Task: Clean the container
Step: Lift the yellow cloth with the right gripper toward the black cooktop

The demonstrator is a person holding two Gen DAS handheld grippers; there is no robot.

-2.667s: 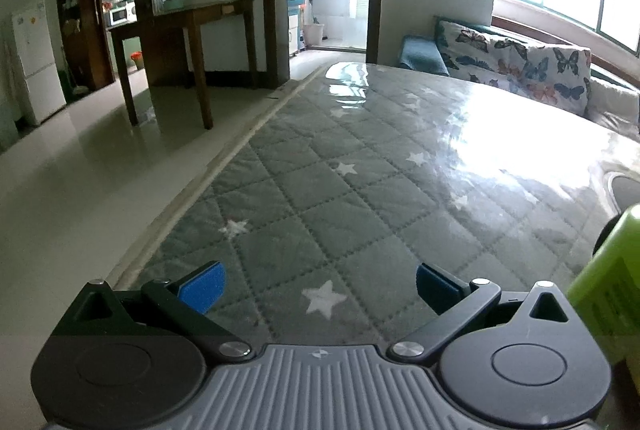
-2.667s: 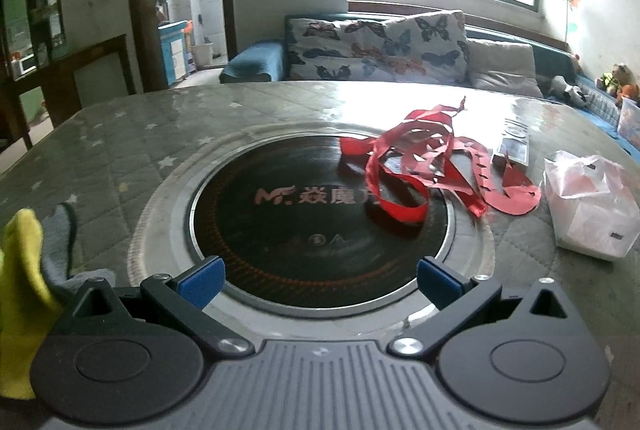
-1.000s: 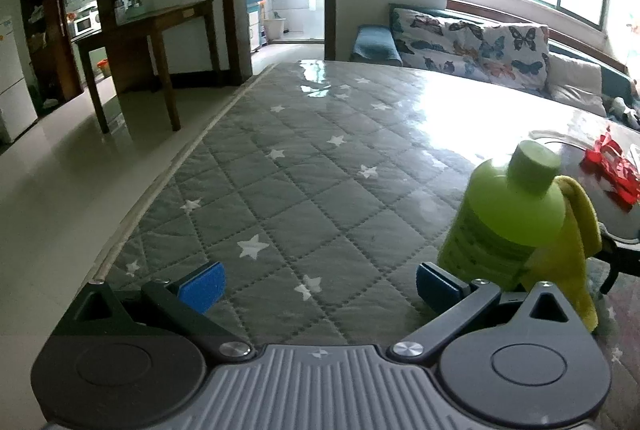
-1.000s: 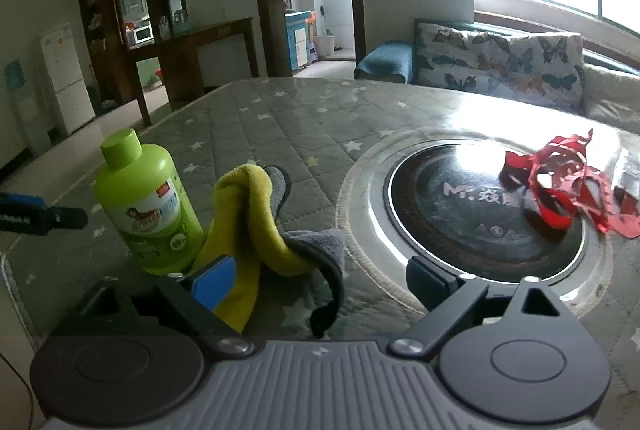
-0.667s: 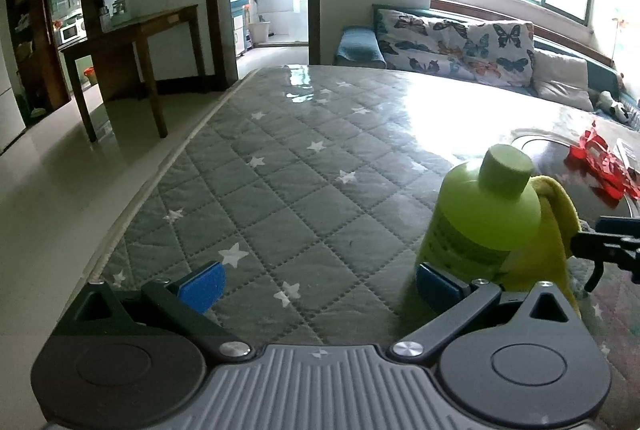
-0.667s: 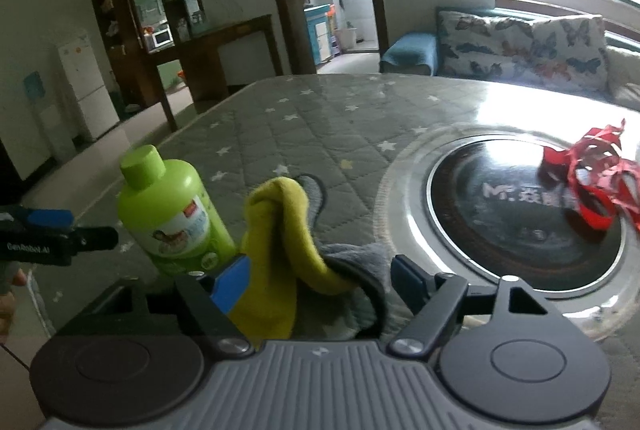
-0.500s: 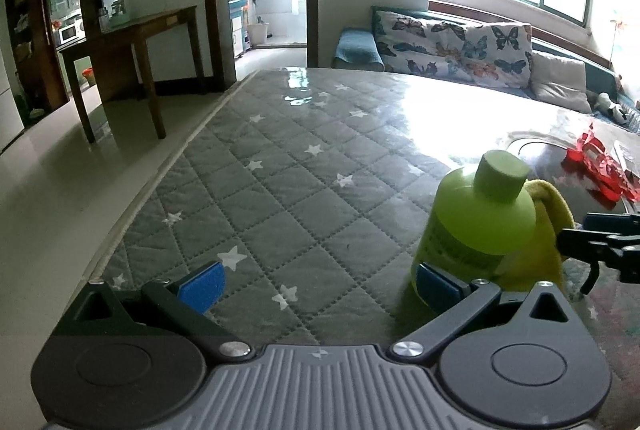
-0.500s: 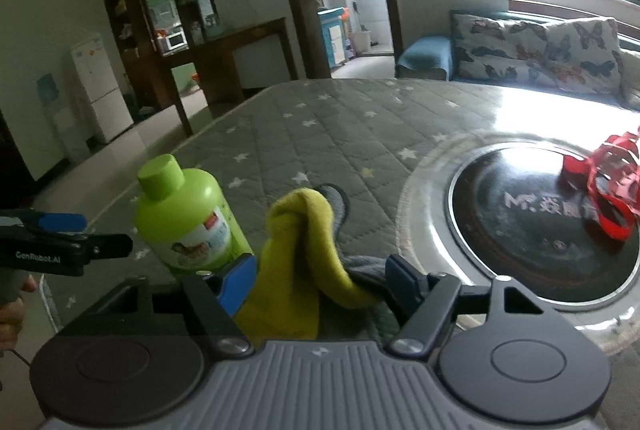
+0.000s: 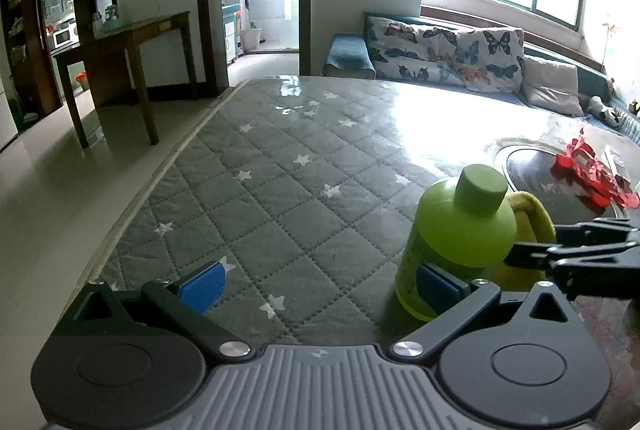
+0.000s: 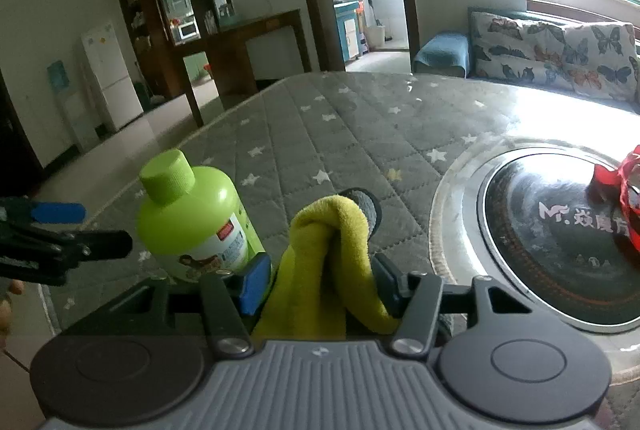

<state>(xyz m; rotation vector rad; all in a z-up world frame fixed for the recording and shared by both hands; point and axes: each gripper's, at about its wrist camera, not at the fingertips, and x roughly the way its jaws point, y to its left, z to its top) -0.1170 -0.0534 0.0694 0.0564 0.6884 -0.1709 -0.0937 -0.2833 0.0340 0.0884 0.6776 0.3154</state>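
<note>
At the bottom of the right wrist view, the right gripper (image 10: 320,280) is closed on a yellow cloth (image 10: 332,262), which stands up in a folded bunch between the two blue pads (image 10: 254,282), with a grey part of the cloth behind its top. Just to the left of the cloth, in the middle left of this frame, the green bottle (image 10: 196,218) stands upright on the table cover, with its cap on and its printed label turned toward the camera. At the left edge of the frame the left gripper (image 10: 60,230) shows from the side, near the bottle; I cannot tell from here if it touches it. In the left wrist view, the left gripper (image 9: 320,286) fills the bottom of the frame and its jaws are wide apart, holding nothing; the pad in the lower right of the frame lies in front of the bottle's base, and whether they touch is not clear. The green bottle (image 9: 456,242) is in the lower right of this frame, a little outside the gap between the pads, and the yellow cloth (image 9: 528,222) appears behind it at the right. The grey quilted table cover (image 9: 304,166) with white stars fills the centre. Farther, at the right edge, a round black cooktop (image 10: 560,230) is set in the table, with red paper strips (image 9: 592,174) on it. Far in the upper right stands a sofa with butterfly cushions (image 9: 444,50).
</note>
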